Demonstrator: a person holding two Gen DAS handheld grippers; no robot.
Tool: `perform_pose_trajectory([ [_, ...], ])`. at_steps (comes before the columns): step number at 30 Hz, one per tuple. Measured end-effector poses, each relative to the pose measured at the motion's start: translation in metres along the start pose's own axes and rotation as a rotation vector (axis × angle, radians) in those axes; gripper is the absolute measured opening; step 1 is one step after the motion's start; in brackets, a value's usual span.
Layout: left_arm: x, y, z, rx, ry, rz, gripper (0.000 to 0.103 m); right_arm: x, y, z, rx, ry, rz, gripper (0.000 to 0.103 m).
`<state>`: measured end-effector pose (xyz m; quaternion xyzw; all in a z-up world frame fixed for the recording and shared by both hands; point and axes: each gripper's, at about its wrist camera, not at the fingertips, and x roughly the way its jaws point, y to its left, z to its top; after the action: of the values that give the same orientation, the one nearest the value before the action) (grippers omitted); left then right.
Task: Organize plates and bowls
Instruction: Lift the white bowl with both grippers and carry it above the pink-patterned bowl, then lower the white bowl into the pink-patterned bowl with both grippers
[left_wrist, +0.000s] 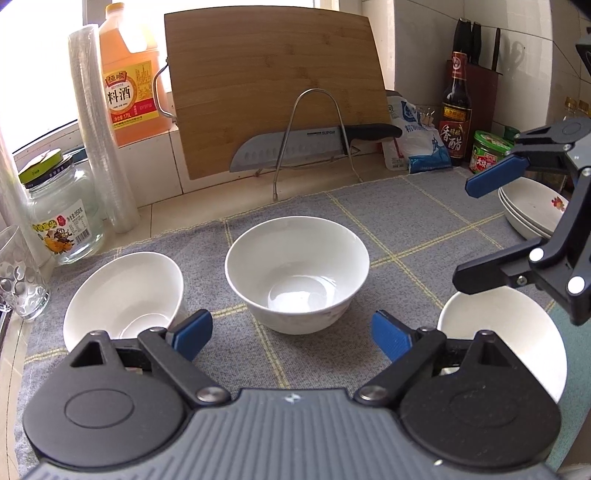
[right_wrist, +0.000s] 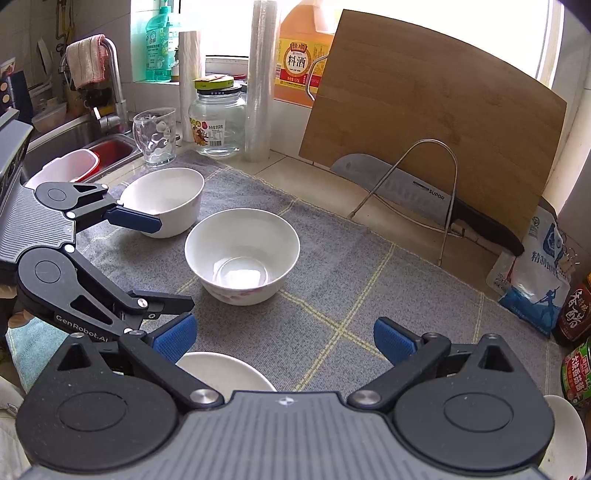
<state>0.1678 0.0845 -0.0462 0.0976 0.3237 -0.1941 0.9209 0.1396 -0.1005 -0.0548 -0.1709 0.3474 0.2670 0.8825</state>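
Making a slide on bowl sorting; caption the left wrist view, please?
Open left gripper faces the middle white bowl on a grey checked cloth, two more bowls alongside.

Both wrist cameras look steeply down, close over the grey checked cloth, sharing the middle bowl (each also catches the other gripper).

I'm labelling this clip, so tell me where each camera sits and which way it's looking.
Left wrist: rides the left gripper, angled down at the middle bowl on the grey mat; own open jaws show, the right gripper at right.
Right wrist: rides the right gripper, same downward tilt; open jaws, the left gripper at left.
Shared: three bowls, cutting board, knife.
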Motion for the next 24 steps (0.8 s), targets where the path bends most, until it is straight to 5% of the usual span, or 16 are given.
perform_pose_trajectory([
  [24, 0.028, -0.007, -0.001, 0.110, -0.016, 0.014, 0.092, 0.067, -0.013, 0.045, -0.035, 0.062, 0.155, 0.102],
])
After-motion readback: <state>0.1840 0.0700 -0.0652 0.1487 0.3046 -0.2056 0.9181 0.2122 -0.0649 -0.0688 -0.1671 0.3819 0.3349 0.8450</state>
